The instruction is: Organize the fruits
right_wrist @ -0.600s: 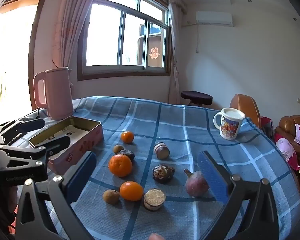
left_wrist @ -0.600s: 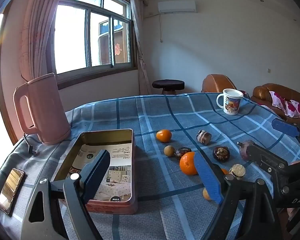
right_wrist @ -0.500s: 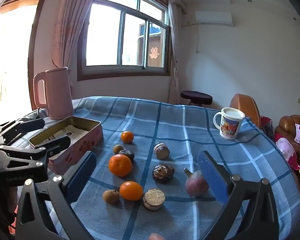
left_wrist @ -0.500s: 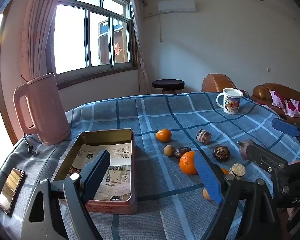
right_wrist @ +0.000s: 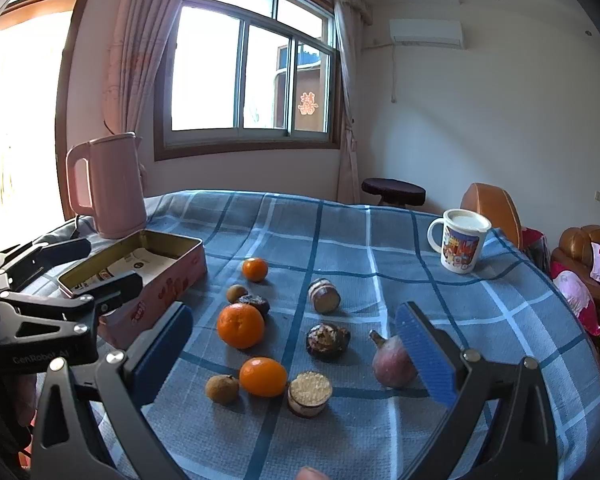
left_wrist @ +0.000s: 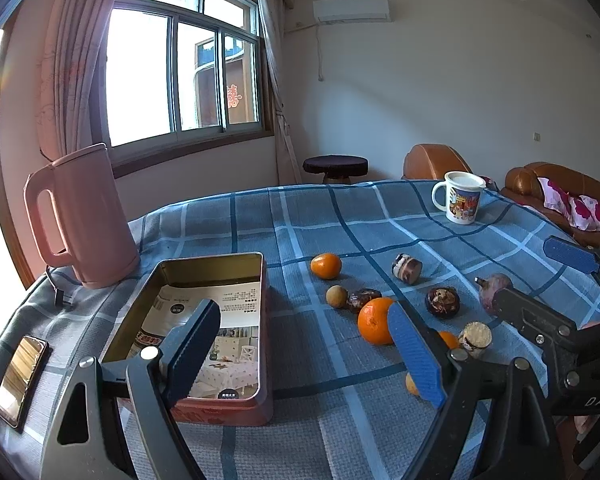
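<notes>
Loose fruit lies on the blue checked tablecloth: a big orange (right_wrist: 240, 325) (left_wrist: 374, 320), a small orange (right_wrist: 263, 376), a far tangerine (right_wrist: 255, 269) (left_wrist: 326, 265), two brown longans (right_wrist: 221, 389) (right_wrist: 236, 293), a purple fig-like fruit (right_wrist: 390, 362) and dark cut pieces (right_wrist: 327, 341). An open pink tin (left_wrist: 204, 320) (right_wrist: 156, 264) holding a leaflet sits to the left. My left gripper (left_wrist: 304, 352) hovers open over the tin's near right corner. My right gripper (right_wrist: 296, 356) stands open above the near fruits, holding nothing.
A pink kettle (left_wrist: 80, 216) stands behind the tin, with a phone (left_wrist: 20, 380) at the table's left edge. A printed mug (right_wrist: 460, 240) sits at the far right. Beyond the table are a stool (left_wrist: 335, 166) and brown armchairs (left_wrist: 556, 184).
</notes>
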